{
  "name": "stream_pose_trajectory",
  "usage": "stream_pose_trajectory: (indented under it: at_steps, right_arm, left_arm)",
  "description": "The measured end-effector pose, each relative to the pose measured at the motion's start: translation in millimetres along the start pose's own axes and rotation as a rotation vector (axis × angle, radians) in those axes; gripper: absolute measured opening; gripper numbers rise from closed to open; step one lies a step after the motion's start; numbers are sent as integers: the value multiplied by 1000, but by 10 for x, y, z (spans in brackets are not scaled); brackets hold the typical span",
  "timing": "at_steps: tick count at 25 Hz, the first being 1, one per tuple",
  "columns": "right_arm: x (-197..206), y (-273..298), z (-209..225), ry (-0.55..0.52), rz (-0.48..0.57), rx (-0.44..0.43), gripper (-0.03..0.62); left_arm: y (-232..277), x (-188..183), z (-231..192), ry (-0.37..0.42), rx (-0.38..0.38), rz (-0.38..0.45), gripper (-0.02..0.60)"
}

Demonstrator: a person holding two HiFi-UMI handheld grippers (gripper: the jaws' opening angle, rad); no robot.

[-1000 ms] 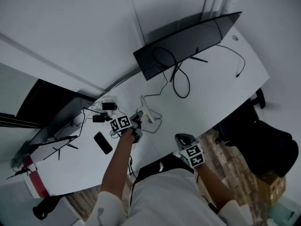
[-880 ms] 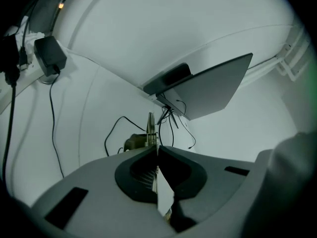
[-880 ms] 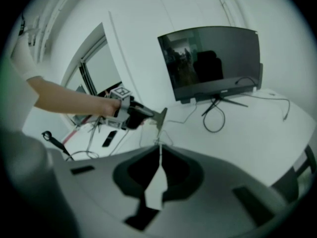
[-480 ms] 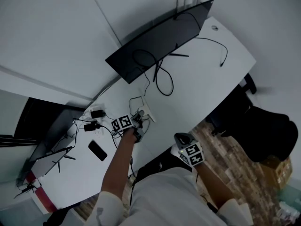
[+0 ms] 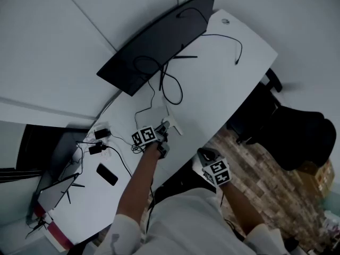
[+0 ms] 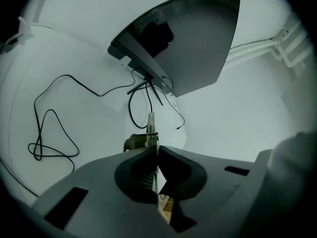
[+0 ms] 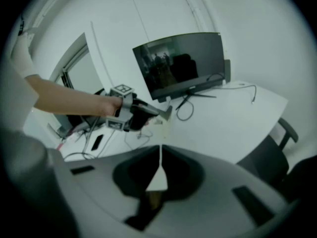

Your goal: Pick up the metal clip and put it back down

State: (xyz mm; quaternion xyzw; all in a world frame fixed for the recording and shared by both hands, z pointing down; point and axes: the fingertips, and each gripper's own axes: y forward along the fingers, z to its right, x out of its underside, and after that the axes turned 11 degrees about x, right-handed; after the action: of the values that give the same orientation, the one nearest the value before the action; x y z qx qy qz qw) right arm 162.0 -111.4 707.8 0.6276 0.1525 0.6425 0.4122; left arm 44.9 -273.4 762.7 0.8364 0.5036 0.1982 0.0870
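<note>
My left gripper hovers over the white desk, shut on the metal clip. In the left gripper view the clip stands edge-on as a thin silvery strip out of the closed jaws. From the right gripper view, the left gripper points right with the clip at its tip, above a white power strip. My right gripper hangs off the desk's near edge, over the floor. In its own view the right gripper has its jaws shut together with nothing between them.
A dark monitor stands at the desk's back, with black cables looping in front of it. A black phone and chargers lie to the left. A black office chair stands to the right, on the brick-patterned floor.
The left gripper has carried the clip to the right, away from the phone and toward the monitor. The head view has swung. The right gripper stays by the desk edge.
</note>
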Motion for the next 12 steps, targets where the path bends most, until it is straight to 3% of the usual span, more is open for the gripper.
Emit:
stream_pose_trajectory:
  at_steps: [12]
  right_arm:
    - [199,-101,388,109,17,104,34]
  left_arm:
    - [635,471,177,42,46,-164,34]
